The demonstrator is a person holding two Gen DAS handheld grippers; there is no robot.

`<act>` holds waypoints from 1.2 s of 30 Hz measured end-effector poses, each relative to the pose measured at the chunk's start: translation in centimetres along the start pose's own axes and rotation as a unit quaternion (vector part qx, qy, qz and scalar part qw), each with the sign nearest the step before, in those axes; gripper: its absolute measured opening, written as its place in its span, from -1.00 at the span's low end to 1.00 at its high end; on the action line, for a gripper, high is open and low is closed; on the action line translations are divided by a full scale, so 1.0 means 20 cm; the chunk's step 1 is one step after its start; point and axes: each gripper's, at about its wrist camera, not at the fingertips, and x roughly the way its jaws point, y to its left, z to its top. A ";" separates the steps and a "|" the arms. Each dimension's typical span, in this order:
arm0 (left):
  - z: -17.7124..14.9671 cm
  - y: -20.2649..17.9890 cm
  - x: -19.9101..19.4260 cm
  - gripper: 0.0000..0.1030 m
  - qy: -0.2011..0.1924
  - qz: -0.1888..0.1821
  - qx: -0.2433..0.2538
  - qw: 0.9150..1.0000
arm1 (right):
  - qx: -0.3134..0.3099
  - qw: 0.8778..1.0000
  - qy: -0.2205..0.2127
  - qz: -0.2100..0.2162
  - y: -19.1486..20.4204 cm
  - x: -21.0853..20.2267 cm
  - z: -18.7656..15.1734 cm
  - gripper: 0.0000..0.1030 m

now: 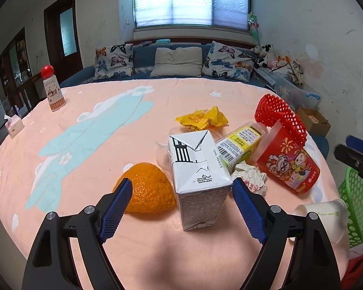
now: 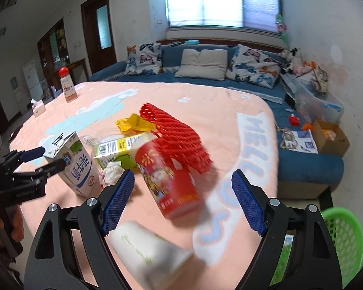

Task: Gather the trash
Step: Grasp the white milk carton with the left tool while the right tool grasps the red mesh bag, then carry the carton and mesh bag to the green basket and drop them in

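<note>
**Milk carton between spread fingers**

Left wrist view: milk carton stands between the released left gripper, orange peel beside, likely lined up for a grasp.

Right wrist view: paper cup lies under the right gripper, unclenched; red cup ahead, green basket just right, probably for trash.

A pink blanket with pale blue shapes covers the table. At the left of the frame a bottle with a red round cap stands upright on it, and a tissue box sits nearer the left edge. Beyond, a blue sofa carries butterfly cushions either side of a plain beige cushion. A window fills the top centre, a dark door the upper left.
</note>
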 end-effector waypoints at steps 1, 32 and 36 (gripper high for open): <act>0.00 0.00 0.01 0.58 0.001 0.000 0.000 1.000 | -0.005 1.000 0.003 0.003 0.01 0.03 0.02 0.56; 0.01 0.01 0.16 -0.18 0.015 -0.035 -0.018 0.999 | -0.011 0.999 0.041 -0.009 0.00 0.34 0.13 -0.62; 0.02 -0.01 0.09 -0.19 0.003 -0.038 -0.011 0.999 | -0.004 1.000 0.026 -0.010 -0.01 0.28 0.13 -0.75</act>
